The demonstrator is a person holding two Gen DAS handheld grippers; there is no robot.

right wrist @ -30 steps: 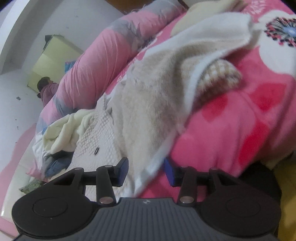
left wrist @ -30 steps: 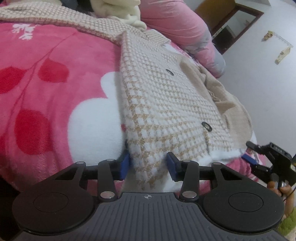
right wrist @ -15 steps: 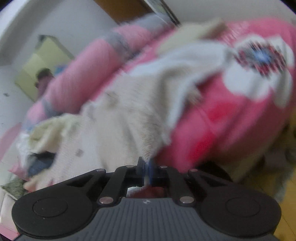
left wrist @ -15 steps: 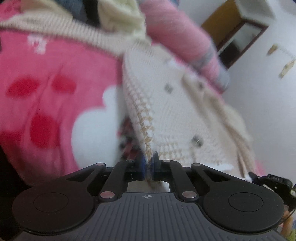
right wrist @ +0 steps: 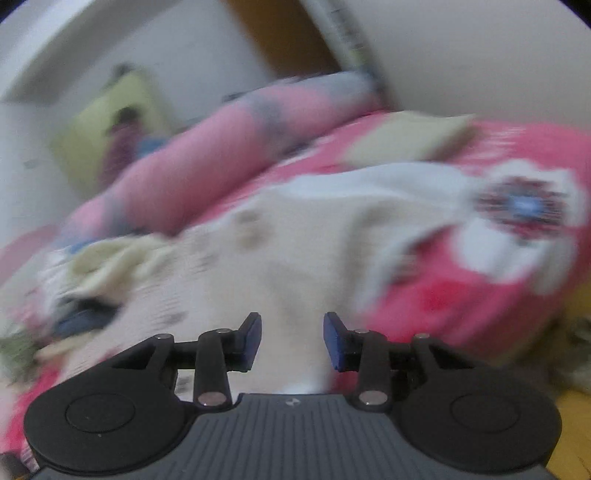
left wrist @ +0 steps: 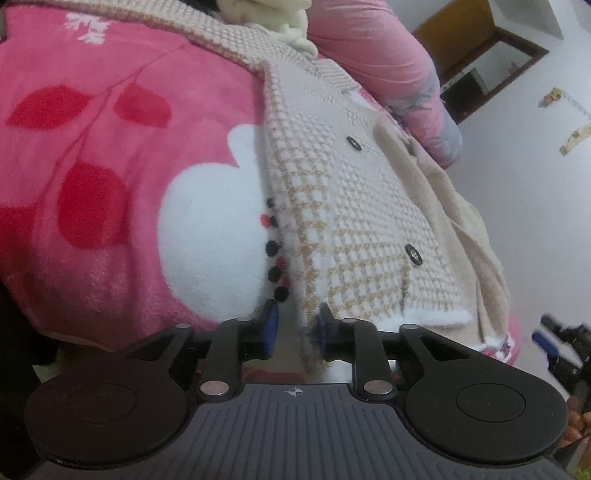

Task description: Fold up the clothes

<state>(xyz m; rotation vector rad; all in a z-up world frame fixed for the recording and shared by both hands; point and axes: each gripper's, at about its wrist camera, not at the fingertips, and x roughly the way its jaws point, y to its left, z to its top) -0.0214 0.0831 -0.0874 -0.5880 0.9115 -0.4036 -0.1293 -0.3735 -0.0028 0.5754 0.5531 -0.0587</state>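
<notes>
A cream and tan checked knit cardigan (left wrist: 369, 206) with dark buttons (left wrist: 413, 254) lies flat on the pink bed blanket (left wrist: 92, 166). My left gripper (left wrist: 295, 328) sits at its near hem corner. Its jaws are opening; the hem hangs between them, next to the right pad, with a gap to the left pad. In the blurred right wrist view the cardigan (right wrist: 295, 251) spreads ahead and under my right gripper (right wrist: 291, 336). That gripper's jaws are opening too, and the cloth is loose behind them. The right gripper (left wrist: 550, 339) also shows at the left wrist view's right edge.
A rolled pink and grey quilt (left wrist: 369, 48) lies along the far side of the bed (right wrist: 192, 173). A pile of cream and dark clothes (left wrist: 266, 14) sits beyond the cardigan (right wrist: 103, 266). White floor and a wooden doorway (left wrist: 476, 55) lie past the bed.
Half a second ago both grippers were shut on the cardigan's hem; now both stand apart from it. The right gripper has risen and swung, blurring its view.
</notes>
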